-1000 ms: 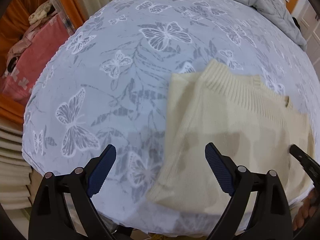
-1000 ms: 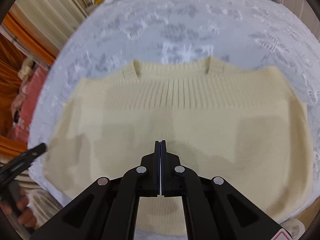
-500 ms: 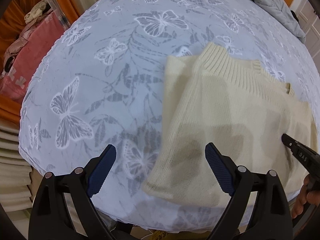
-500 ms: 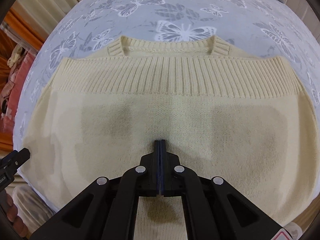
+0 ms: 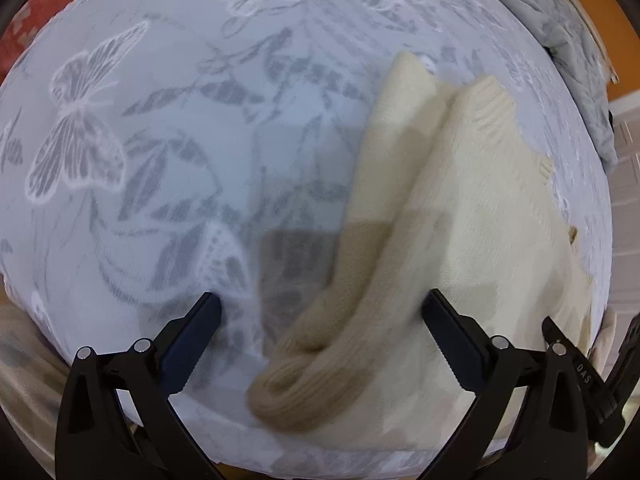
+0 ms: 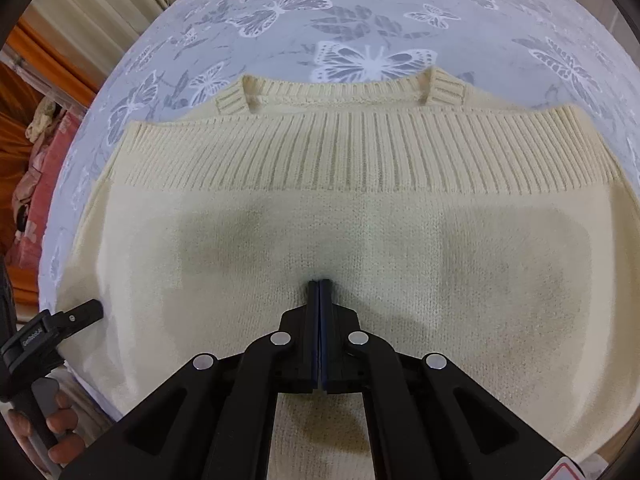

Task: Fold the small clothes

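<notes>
left wrist view: left gripper [image 5: 320, 336], jaws spread, hovers at the sweater [image 5: 460, 208]'s lower-centre cuff. right gripper [image 6: 319, 292], jaws pressed together, pins mid-sweater. next likely: pinch that edge for a side fold.

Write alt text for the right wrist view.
A closed right gripper rests over a cream knit sweater, folded with its ribbed hem near the collar, on a butterfly-print bedsheet. The left gripper shows at the sweater's left edge.
</notes>
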Available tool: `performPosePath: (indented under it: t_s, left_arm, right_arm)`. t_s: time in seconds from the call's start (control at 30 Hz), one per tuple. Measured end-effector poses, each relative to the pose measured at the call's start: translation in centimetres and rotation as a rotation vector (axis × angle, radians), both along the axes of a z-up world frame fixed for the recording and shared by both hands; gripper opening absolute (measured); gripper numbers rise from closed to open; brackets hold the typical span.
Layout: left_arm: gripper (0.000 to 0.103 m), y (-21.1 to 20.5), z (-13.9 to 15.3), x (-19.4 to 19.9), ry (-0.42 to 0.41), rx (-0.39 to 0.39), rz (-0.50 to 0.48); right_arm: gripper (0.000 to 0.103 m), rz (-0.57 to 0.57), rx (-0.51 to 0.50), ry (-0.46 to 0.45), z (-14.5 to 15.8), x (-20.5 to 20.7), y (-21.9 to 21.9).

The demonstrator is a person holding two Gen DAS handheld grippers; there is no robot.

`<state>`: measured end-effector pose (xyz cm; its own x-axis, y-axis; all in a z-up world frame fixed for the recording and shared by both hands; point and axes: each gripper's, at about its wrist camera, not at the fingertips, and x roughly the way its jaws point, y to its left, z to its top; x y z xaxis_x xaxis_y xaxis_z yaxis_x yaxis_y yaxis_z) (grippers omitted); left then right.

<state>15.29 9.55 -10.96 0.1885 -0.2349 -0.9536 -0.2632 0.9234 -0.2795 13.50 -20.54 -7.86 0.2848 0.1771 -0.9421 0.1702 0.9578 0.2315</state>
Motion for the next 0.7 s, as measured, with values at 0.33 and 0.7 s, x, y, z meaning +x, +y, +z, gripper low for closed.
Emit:
performPosePath:
  t_s: [0.33,0.7]
  left_arm:
    - [0.02,-7.6,13.0,0.6,-0.237,-0.02,-0.229]
    - [0.025,-31.8,15.2,-5.5,-0.323,0.111,-0.746]
  right_arm:
    - [0.01,-0.137,0.178,-0.116,2.9,-3.1,-3.6]
    - [0.034,-0.396,0.149,-0.22,6.3,-15.9,-17.3]
